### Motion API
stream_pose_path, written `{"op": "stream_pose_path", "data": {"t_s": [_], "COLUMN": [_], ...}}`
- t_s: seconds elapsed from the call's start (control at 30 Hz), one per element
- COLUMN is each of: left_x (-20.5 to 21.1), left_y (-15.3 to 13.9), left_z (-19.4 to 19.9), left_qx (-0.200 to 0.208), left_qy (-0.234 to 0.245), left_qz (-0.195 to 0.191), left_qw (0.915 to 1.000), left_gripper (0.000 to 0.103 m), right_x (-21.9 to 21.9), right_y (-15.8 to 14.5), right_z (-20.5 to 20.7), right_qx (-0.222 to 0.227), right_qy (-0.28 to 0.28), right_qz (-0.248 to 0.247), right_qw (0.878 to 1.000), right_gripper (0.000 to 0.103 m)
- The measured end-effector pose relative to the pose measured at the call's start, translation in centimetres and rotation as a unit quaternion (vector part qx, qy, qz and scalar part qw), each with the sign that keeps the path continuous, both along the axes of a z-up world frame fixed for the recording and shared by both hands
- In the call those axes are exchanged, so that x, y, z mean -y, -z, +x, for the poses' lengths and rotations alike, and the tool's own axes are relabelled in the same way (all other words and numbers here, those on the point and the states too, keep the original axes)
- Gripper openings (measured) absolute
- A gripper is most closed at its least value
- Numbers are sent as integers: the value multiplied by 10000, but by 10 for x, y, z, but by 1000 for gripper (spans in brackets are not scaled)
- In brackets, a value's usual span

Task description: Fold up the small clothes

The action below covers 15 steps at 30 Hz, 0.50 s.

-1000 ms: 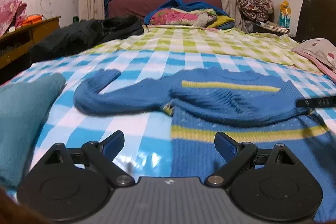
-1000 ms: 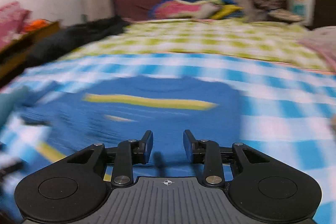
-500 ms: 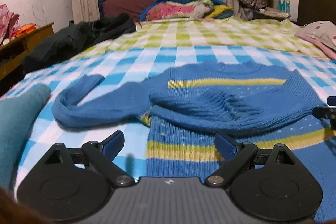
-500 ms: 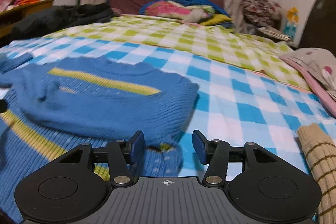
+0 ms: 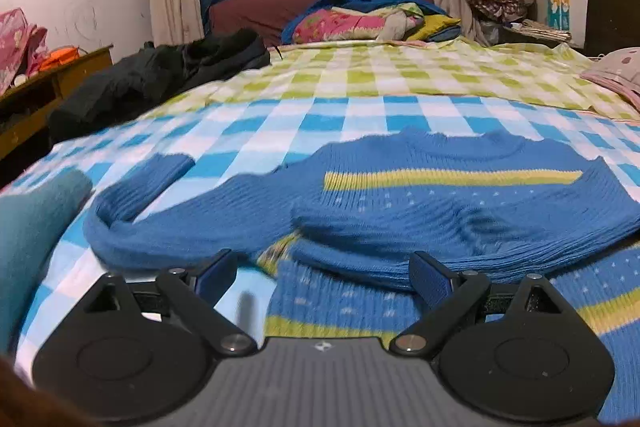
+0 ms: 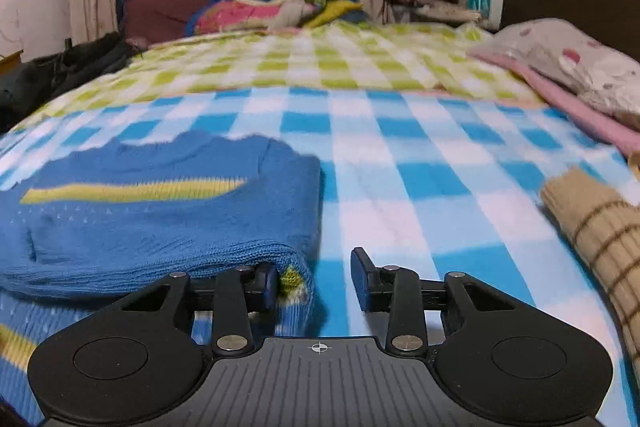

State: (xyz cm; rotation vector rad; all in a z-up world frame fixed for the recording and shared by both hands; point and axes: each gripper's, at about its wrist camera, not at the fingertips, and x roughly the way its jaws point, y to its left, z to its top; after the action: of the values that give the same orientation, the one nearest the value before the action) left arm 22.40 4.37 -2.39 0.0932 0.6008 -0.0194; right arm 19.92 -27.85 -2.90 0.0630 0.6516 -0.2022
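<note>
A small blue knit sweater [image 5: 460, 215] with yellow stripes lies on the blue-and-white checked bed cover [image 5: 320, 119]. Its right sleeve is folded across the body; its left sleeve [image 5: 160, 211] stretches out to the left, cuff bent back. My left gripper [image 5: 324, 273] is open and empty, low over the sweater's left edge below the sleeve. In the right wrist view the sweater [image 6: 160, 211] fills the left half. My right gripper [image 6: 314, 283] is open at the sweater's folded right edge, with its left finger [image 6: 266, 285] against the knit.
A teal folded cloth [image 5: 32, 227] lies at the left. A beige checked knit [image 6: 596, 235] lies at the right. Pink and white bedding [image 6: 572, 67] sits far right. A black coat [image 5: 160, 79] lies at the back left, pillows and a window beyond.
Both grippers have moved right along the sweater. The right gripper has opened wider and now sits at the folded right edge. The sweater lies as before.
</note>
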Motion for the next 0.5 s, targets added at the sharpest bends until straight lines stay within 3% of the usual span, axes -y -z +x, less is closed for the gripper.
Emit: {"op": "stream_pose_path", "data": {"t_s": [0.13, 0.3, 0.4, 0.5], "left_x": [-19, -40, -45, -52], "left_y": [3, -7, -10, -9], "left_z": [-13, -22, -21, -29], "left_qx": [-92, 21, 12, -58], "left_qy": [-72, -119, -160, -137], "left_qz": [5, -108, -115, -126], "left_qw": [9999, 9999, 9998, 9998], "left_gripper": [98, 98, 98, 98], "right_x": [-11, -25, -50, -92], "right_y": [-8, -33, -42, -43], "right_z": [-19, -43, -30, -2], "right_qx": [-132, 18, 155, 159], "right_qy": [-387, -661, -1316, -2186], "right_qz": [-416, -341, -66, 276], "right_qw": [9983, 9972, 9912, 9753], "right_gripper": [37, 39, 39, 39]}}
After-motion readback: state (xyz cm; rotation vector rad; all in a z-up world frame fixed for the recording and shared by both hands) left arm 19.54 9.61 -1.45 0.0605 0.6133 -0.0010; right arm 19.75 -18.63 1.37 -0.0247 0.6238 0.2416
